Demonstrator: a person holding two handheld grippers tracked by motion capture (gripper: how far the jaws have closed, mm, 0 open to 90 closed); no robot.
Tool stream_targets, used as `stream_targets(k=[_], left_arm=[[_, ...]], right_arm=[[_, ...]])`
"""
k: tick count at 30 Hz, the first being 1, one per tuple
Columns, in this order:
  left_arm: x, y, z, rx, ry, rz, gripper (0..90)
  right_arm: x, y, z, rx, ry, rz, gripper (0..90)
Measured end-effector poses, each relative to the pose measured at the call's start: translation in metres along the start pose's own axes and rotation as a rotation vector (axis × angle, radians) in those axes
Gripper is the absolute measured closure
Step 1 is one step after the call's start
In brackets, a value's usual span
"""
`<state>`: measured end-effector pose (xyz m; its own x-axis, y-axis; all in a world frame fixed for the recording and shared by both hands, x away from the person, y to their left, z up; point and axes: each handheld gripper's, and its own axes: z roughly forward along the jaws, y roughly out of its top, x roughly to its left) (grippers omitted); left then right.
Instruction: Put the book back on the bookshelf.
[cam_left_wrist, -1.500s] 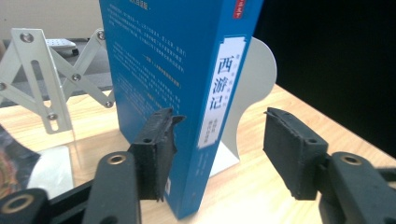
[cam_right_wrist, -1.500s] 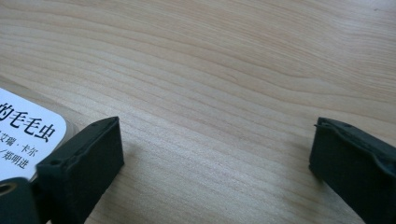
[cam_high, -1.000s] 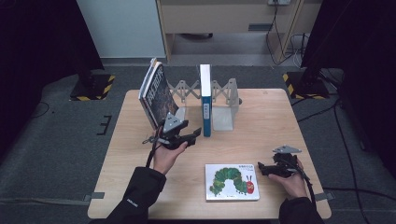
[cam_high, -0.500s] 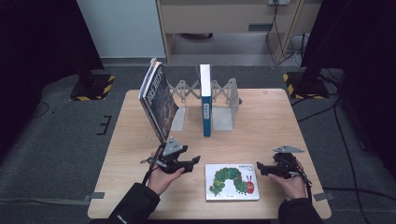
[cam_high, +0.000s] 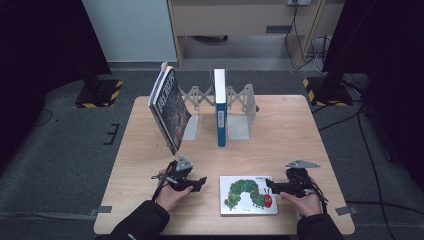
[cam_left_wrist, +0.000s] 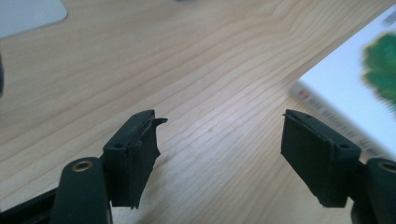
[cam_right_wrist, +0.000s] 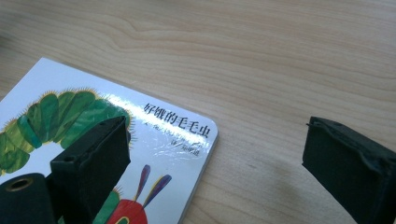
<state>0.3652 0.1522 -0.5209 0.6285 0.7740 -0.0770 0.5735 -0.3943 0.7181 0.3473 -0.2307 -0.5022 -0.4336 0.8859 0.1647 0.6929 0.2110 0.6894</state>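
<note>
While both grippers sit low at the table's (cam_high: 300, 120) near edge, the picture book (cam_high: 248, 194) lies flat btwn them: white cover, green caterpillar w/ red head, Chinese title "好饿的毛毛虫" readable in the right gripper view.

Far left, a dark book (cam_high: 170, 107) leans tilted against the metal book rack (cam_high: 239, 107); a blue-spined book (cam_high: 220, 107) stands upright in it.

Left gripper (cam_high: 197, 183): jaws wide apart, just been opening, nothing btwn them, book's edge just beside.

Right gripper (cam_high: 270, 186): jaws wide, just been closing slightly, holding nothing; book corner under one jaw.
</note>
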Motion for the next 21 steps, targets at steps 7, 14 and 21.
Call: stream_targets(k=[7,14,21], left_arm=[[-0.001,-0.004,0.009,0.019,0.021,0.015,22.7],[-0.004,-0.009,0.011,-0.004,0.021,0.057,16.7],[-0.006,-0.009,0.013,0.011,0.022,0.082,7.1]], right_arm=[[0.003,-0.003,0.005,0.037,0.012,0.010,10.2],[0.008,-0.005,0.007,0.045,0.030,-0.003,17.2],[0.011,-0.008,0.010,0.071,0.056,0.008,24.0]])
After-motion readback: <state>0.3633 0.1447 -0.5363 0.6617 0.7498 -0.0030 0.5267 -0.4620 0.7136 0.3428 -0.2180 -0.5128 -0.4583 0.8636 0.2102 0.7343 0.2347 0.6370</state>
